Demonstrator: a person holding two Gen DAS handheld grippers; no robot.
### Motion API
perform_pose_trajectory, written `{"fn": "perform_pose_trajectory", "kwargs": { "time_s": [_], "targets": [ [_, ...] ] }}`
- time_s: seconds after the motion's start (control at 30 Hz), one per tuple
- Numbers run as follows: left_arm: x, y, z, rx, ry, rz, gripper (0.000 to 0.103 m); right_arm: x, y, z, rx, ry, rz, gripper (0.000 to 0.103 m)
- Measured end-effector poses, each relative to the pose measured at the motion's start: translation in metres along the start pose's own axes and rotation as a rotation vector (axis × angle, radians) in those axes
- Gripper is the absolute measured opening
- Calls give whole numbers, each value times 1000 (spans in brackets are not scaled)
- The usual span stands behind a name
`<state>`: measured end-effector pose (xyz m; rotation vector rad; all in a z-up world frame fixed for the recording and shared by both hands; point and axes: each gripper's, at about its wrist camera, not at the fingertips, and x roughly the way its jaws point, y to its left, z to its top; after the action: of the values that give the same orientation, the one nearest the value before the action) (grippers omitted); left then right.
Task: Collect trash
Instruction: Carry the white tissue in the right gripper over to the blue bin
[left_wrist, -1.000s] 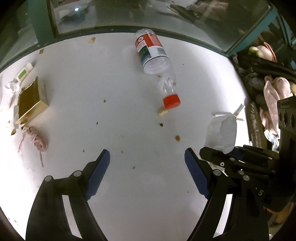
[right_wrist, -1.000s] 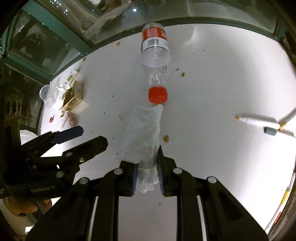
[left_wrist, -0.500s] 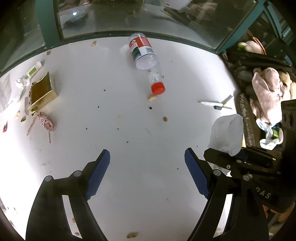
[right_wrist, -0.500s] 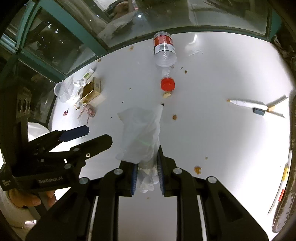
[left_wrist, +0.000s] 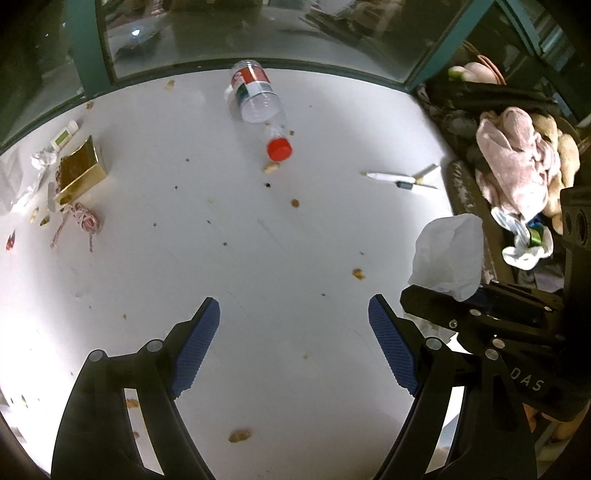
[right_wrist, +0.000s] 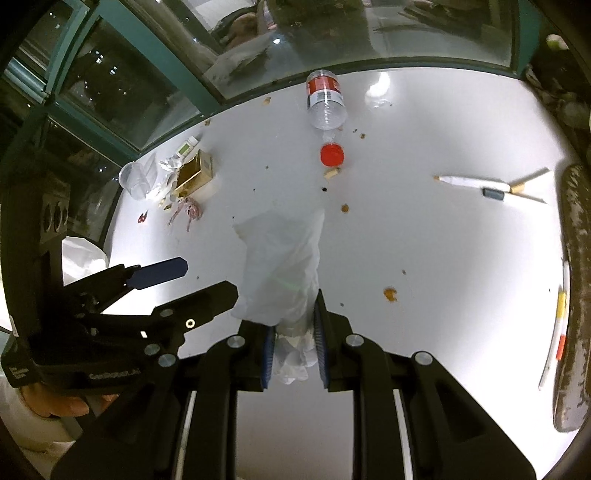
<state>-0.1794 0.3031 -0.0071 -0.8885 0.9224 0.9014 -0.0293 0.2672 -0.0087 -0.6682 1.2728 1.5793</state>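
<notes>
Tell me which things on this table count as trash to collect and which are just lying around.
Trash for the job: white plastic bag clamped in the right gripper; plastic bottle; gold box; string; crumbs.

Probably just lying about: white pen; pink cloth beside the table; clear cup.

light: dim room, white table (left_wrist: 258, 258) lit from above, blown out at its near-left edge | glare: lamp reflected in the dark window glass (right_wrist: 295, 33) (a bright patch also on the tabletop by the bottle (right_wrist: 325, 101)) | shadows: soft, short | distortion: strong fisheye bend, black corners | blur: slight smear, edges soft
</notes>
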Motion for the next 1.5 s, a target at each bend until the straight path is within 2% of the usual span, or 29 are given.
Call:
{"fn": "perform_pose_trajectory", "kwargs": {
  "time_s": [0.37,1.03,1.5],
  "targets": [
    [-11,-32,-20,73,2,-30,80,-29,-9,-35,41,-49,-25,20],
    [-16,-77,-42,333,61,-148,80,-74,-15,-105,278,-178,-124,20],
    [-25,-91,-74,426,101,-207,80,-93,-6,-153,373,-220,-176,20]
  ]
}}
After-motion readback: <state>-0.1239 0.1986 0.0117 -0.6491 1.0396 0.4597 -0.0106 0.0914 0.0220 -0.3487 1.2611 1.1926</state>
